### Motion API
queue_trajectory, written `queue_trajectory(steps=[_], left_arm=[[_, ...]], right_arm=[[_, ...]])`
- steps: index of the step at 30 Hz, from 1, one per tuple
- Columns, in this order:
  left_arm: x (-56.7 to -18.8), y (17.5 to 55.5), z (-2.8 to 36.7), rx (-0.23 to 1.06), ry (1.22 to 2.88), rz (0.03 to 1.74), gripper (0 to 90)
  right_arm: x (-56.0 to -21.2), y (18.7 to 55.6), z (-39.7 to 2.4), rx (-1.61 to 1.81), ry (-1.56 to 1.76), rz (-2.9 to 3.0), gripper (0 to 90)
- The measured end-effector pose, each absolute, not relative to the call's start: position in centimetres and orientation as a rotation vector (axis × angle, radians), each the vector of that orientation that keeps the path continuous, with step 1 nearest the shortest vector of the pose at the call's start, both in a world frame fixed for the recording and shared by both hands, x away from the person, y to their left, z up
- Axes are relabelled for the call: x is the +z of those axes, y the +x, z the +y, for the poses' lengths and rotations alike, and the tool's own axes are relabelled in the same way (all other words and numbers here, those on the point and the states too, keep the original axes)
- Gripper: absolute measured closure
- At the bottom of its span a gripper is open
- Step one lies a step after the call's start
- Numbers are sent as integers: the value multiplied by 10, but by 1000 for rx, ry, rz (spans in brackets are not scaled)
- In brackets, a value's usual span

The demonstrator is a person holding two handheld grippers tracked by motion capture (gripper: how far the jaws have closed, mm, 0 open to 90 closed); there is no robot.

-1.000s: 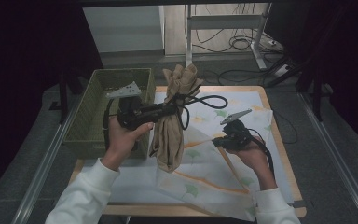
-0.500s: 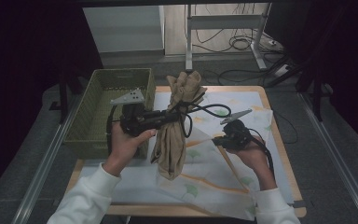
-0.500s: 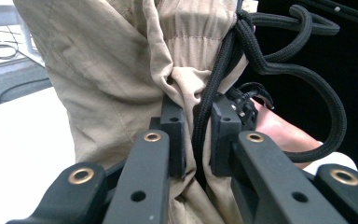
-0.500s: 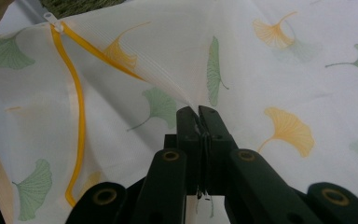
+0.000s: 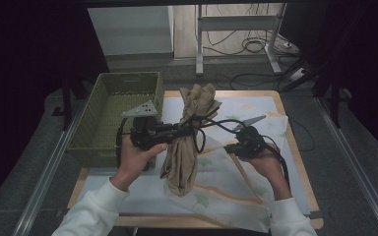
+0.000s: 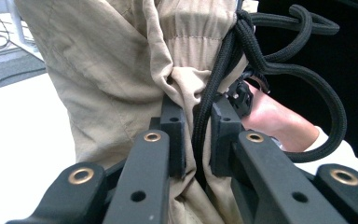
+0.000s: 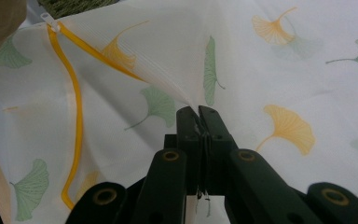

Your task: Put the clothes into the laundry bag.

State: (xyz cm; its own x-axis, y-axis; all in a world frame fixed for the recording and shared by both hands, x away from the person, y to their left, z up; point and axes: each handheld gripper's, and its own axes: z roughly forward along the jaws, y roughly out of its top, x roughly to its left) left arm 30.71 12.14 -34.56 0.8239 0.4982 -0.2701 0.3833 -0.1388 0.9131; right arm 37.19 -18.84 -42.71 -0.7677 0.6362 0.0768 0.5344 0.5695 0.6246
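Your left hand-held gripper (image 5: 189,129) was clamped on the tan garment (image 5: 187,142), pinching bunched cloth together with a black cord (image 6: 214,100) that ran between the pads. In the left gripper view the cord was knotted near the garment's stitched band at about 1 o'clock and looped away toward 3 o'clock. From above, the garment hung lifted over the middle of the surface (image 5: 298,162), its top pointing toward 12 o'clock and its lower end resting on the bag toward 6 o'clock.

Your right hand-held gripper (image 5: 229,146) was closed tight on a fold of the white mesh bag (image 5: 236,196) printed with ginkgo leaves, just at 3 o'clock from the garment. In the right gripper view the mesh rose into a ridge from the pinched point toward 11 o'clock, and the bag's orange zipper (image 7: 77,116) curved down at 9 o'clock.

A green basket (image 5: 110,123) sat at 9 o'clock, just beside your left hand (image 5: 135,155).
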Motion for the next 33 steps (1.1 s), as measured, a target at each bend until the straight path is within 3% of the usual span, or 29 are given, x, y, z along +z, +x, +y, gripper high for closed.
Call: queue_trajectory(steps=[33], left_arm=[[-374, 282, 114, 46, 1820, 653, 794]], right_arm=[[-428, 372, -187, 974, 988, 2631, 863]])
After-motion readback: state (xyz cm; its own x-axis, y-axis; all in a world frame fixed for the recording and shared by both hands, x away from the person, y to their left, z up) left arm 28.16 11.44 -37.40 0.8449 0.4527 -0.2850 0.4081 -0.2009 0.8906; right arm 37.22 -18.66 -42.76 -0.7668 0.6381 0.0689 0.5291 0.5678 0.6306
